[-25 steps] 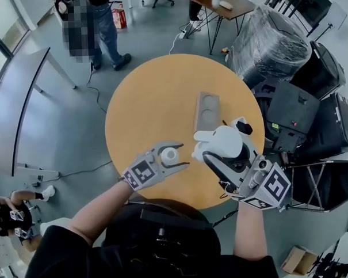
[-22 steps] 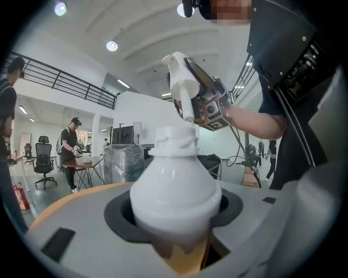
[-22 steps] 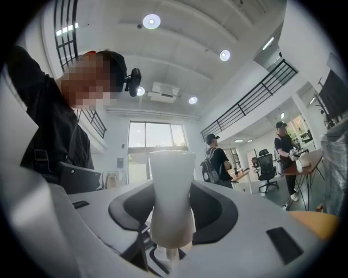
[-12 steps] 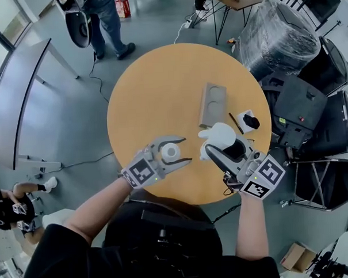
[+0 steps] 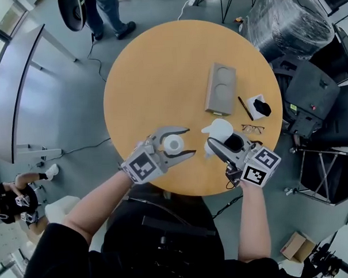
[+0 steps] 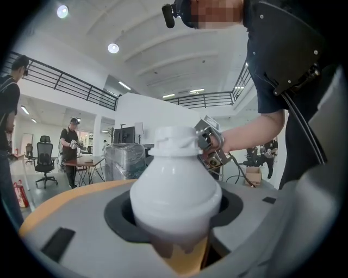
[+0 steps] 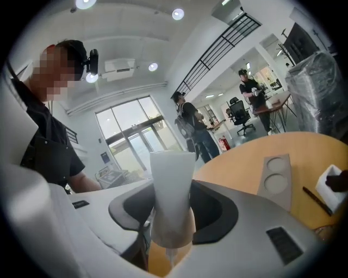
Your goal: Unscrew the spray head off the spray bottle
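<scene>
The white spray bottle is in my left gripper, whose jaws are shut on its body above the near part of the round table. In the left gripper view the bottle stands upright with its threaded neck bare. The white spray head is apart from the bottle, a short way to its right, and my right gripper is shut on it. In the right gripper view the spray head rises between the jaws, with a thin tube below it.
On the round wooden table lie a grey tray with two round recesses, a pen, glasses and a white box with a black item. Black wrapped equipment crowds the right side. A person stands beyond the table.
The head view has tilted, so the table now sits higher in the frame. Both grippers keep their holds and have drawn back slightly toward the near edge, away from the tray.
</scene>
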Tool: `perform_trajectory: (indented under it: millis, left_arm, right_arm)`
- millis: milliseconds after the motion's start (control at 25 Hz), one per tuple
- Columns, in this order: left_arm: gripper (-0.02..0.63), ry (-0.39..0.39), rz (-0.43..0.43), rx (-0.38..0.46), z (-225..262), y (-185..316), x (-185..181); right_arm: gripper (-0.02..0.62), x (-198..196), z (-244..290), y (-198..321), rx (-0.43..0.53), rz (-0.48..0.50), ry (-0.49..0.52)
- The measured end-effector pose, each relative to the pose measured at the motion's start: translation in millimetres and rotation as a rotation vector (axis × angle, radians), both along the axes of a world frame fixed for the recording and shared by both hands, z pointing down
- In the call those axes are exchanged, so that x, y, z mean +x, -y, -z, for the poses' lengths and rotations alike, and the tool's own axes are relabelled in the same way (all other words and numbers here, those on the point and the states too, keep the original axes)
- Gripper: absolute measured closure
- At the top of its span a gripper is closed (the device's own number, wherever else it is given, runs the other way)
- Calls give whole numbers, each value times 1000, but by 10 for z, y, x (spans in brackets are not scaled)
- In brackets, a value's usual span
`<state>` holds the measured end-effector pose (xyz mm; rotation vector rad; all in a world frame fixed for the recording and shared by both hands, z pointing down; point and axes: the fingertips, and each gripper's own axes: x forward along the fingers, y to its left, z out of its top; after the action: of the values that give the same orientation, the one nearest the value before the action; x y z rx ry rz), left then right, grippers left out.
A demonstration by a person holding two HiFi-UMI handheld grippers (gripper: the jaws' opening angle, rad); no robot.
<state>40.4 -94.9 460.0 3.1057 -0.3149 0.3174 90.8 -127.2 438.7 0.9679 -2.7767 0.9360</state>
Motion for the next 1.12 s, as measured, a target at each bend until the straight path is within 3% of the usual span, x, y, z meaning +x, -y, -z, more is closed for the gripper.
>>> perform_trajectory:
  millis: [480,840,1120]
  left_arm:
    - [318,0,-15,-8,-1036,353,106]
    - [318,-21,-12,-41,-2191,666,372]
    - [318,1,-16,-49,-2850,801,565]
  right_arm:
    - [394,0,-1817,96,-287,62,-15]
    - [394,34,-3074,230,-422,84,-37]
    - [392,82,-3645,352,-520,104,15]
